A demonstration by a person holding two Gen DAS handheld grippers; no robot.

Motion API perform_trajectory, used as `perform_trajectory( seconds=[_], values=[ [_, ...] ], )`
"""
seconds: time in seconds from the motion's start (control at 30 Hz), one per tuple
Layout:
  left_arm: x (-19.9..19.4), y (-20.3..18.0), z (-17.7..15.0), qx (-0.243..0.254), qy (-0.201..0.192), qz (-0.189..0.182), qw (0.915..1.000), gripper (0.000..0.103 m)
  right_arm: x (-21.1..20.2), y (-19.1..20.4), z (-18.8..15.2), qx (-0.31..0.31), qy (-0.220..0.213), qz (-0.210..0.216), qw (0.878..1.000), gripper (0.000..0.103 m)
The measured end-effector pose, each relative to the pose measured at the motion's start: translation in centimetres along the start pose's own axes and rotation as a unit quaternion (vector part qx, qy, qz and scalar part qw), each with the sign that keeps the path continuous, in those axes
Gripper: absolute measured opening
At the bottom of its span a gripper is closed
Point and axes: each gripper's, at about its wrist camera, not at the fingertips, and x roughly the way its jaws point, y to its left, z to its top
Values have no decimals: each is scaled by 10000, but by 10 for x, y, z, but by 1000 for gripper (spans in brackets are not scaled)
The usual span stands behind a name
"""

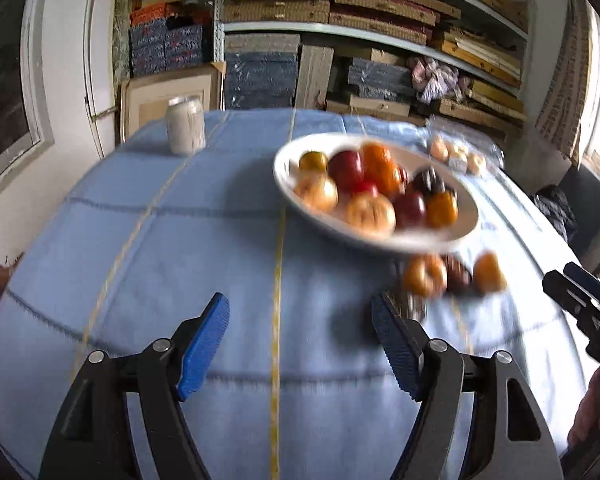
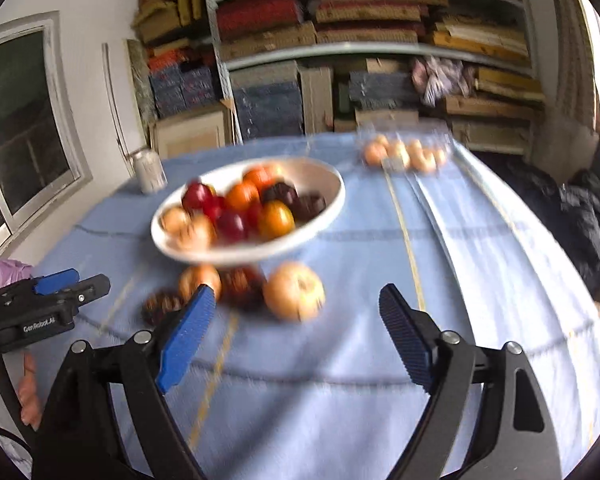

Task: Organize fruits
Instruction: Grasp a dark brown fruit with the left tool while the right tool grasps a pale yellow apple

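Low in both frames, left gripper [image 1: 300,344] and right gripper [image 2: 296,336] hang with fingers apart, nothing between them. Likely a pickup coming: loose fruits [image 2: 294,290] lie mid-frame on the bench [image 2: 320,400], needing a reach forward. Beyond, the white bowl [image 2: 320,172] is heaped with fruit; a clear pack [image 2: 404,152] sits upper right.

Bowl [image 1: 452,236] fruit blurred, perhaps apples
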Motion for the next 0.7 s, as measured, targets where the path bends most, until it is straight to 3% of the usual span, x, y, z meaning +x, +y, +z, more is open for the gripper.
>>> perform_trajectory(
  seconds=[0.27,0.47,0.7],
  values=[
    [1,-25,-17,486,38,-75,9988,75,-3,-7,-7,116,-14,17,9999,86],
    [17,-34,-10,447,267,-304,9982,75,0,-8,-5,151,47,12,9999,87],
    [33,-45,-6,591,411,-314,9969,75,2,-10,-3,180,92,-2,9998,89]
  ],
)
